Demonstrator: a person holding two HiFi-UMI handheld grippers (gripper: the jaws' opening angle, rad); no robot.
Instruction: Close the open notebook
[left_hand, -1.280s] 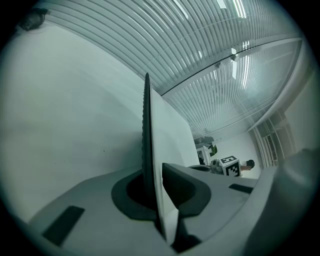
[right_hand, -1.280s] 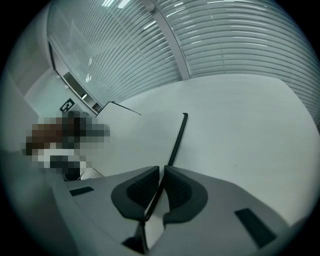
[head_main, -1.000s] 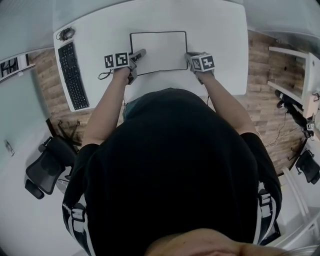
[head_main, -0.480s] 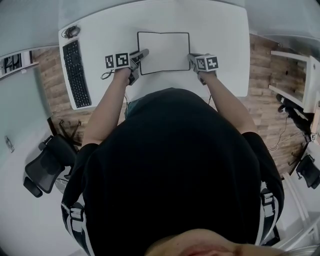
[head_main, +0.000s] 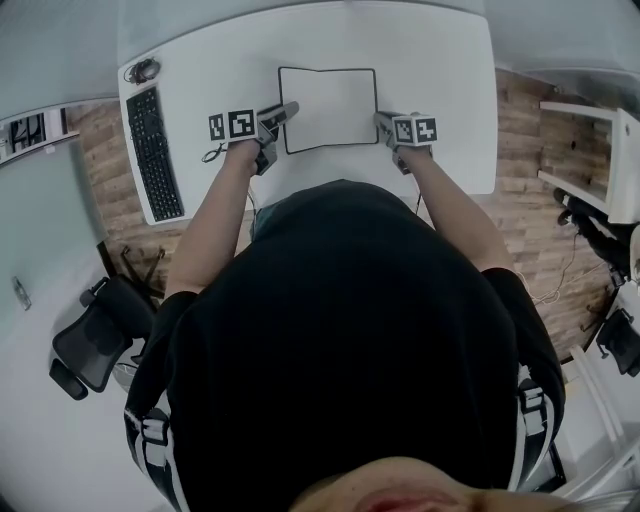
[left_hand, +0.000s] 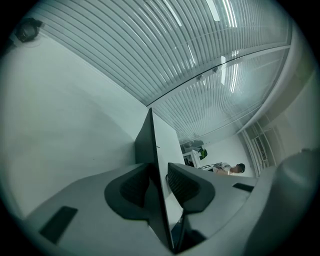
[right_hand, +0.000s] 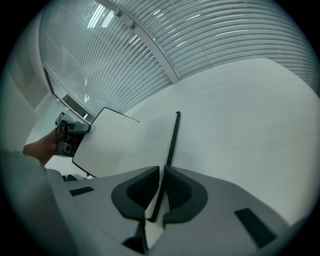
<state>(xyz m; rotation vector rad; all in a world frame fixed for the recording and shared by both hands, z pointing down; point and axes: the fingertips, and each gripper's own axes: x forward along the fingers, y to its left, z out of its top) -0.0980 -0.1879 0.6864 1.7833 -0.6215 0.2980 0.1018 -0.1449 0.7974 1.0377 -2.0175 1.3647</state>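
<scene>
While the open notebook spans the gap between both tools on the desk, the left gripper clamps its left cover, seemingly to swing it over. The right gripper, nearly closed, pinches the right edge, likely steadying it.

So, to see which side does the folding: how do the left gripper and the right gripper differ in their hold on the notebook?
The left gripper pinches the left edge of the notebook; the right gripper pinches its right edge. The left gripper's half is raised off the desk, dark underside showing; the right gripper's half looks to lie flat. Shared: both pairs of jaws are closed on a thin cover edge.
</scene>
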